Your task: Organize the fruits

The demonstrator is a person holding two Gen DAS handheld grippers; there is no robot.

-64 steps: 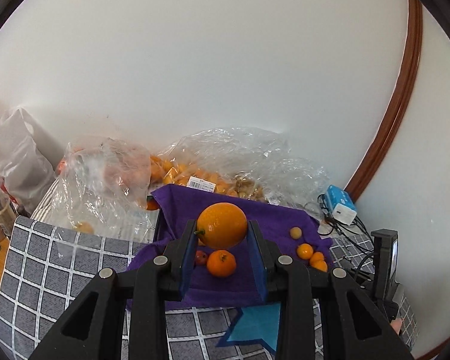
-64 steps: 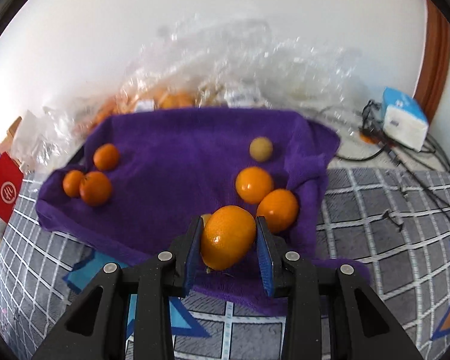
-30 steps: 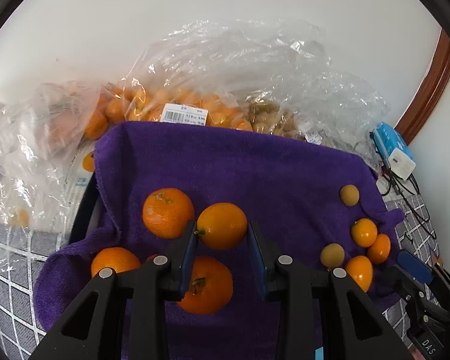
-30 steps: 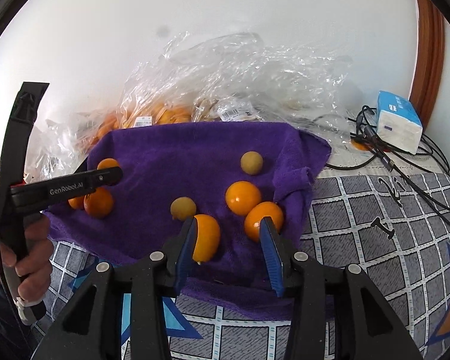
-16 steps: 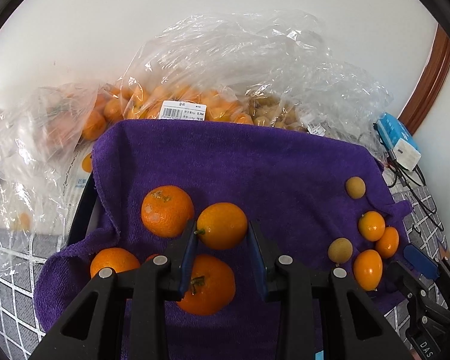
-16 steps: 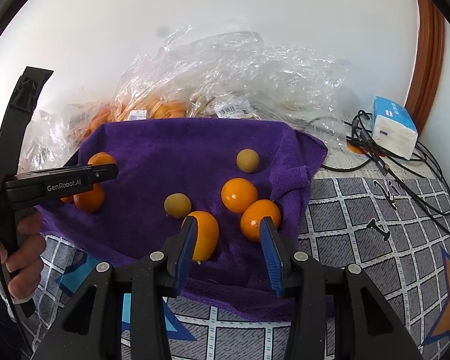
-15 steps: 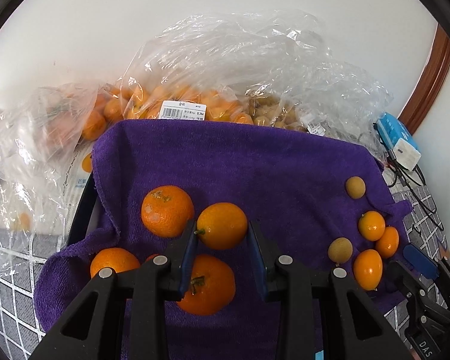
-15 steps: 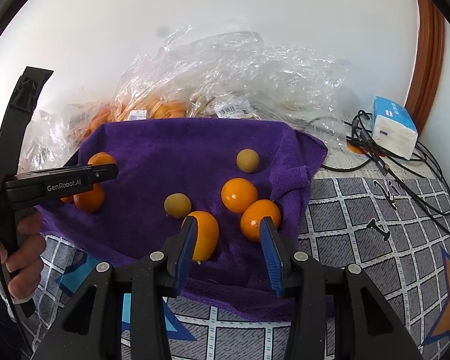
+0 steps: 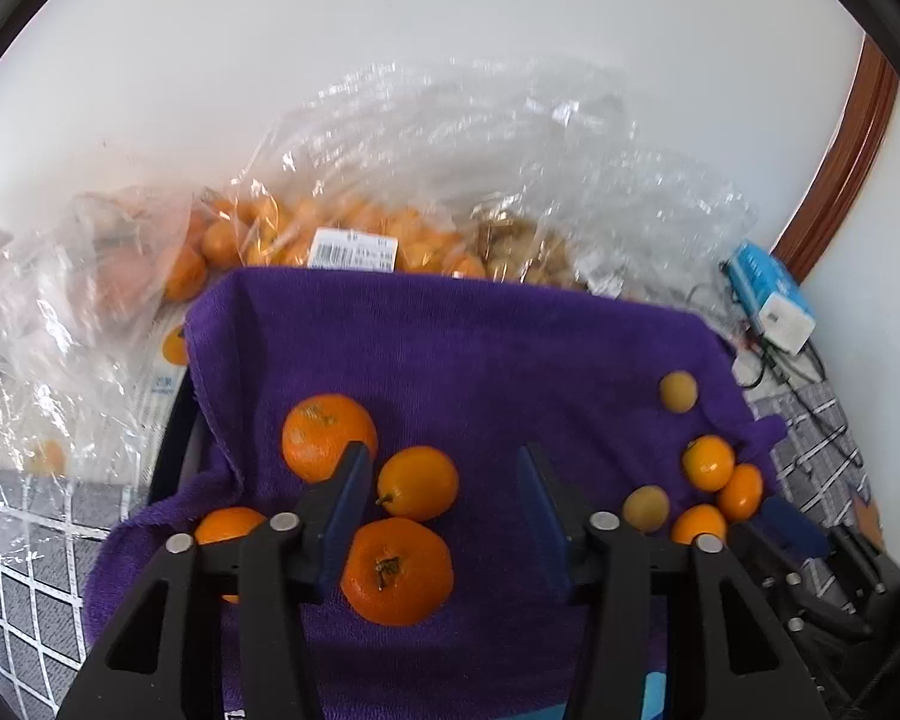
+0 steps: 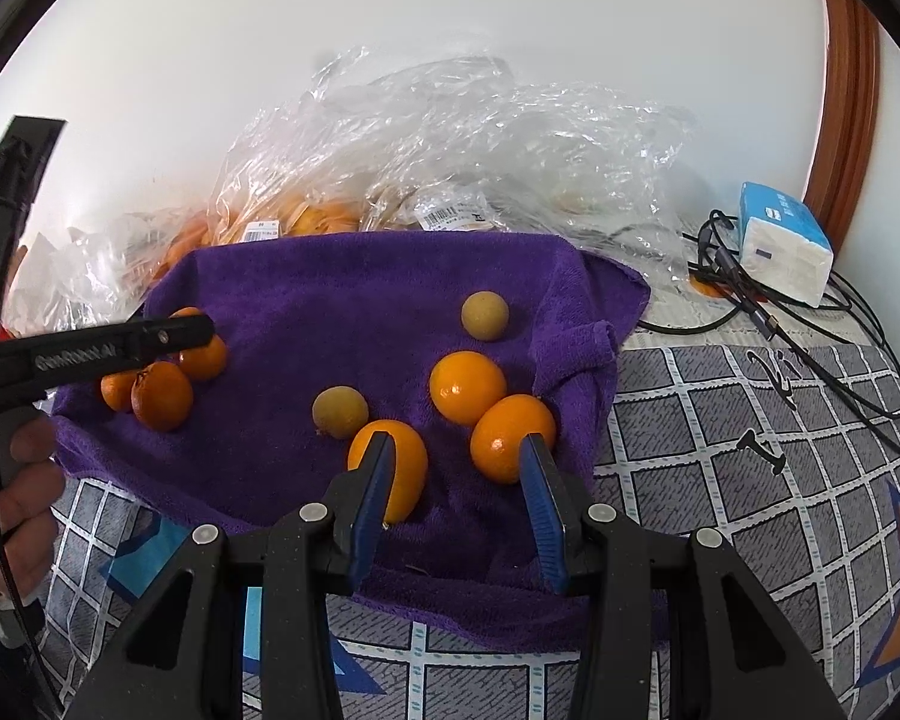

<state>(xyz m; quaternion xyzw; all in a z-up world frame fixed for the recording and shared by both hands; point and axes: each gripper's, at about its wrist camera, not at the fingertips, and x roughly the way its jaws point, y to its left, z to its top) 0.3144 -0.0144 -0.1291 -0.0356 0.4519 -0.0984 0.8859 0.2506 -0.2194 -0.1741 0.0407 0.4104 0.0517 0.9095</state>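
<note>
Purple towel [image 10: 354, 276] is the landmark: it covers a dark tray on the grey checked table [image 10: 720, 450] and works as the sorting surface, probably so round fruit doesn't roll off. Clear plastic bags [image 10: 450, 138] of more fruit sit just behind the towel's far edge, likely the supply. Grouping looks deliberate: bigger mandarins at the towel's left end, smaller kumquat-type fruit at its right end. Left tool [image 9: 444, 489] hovers over the towel's left end, fingers apart, gripping nothing; an orange [image 9: 417, 483] lies on the towel between them, near the left finger, stem toward the tool, roughly round so no clear long axis, with mandarins beside it. Right tool [image 10: 456, 474] is at the towel's near right edge, also spread and empty; an oval kumquat [image 10: 393, 468] rests against its left finger, long axis running near-to-far along the tool's line, stem end nearest the tool. Two pale round fruits [image 10: 340, 412] sit among the right group.
</note>
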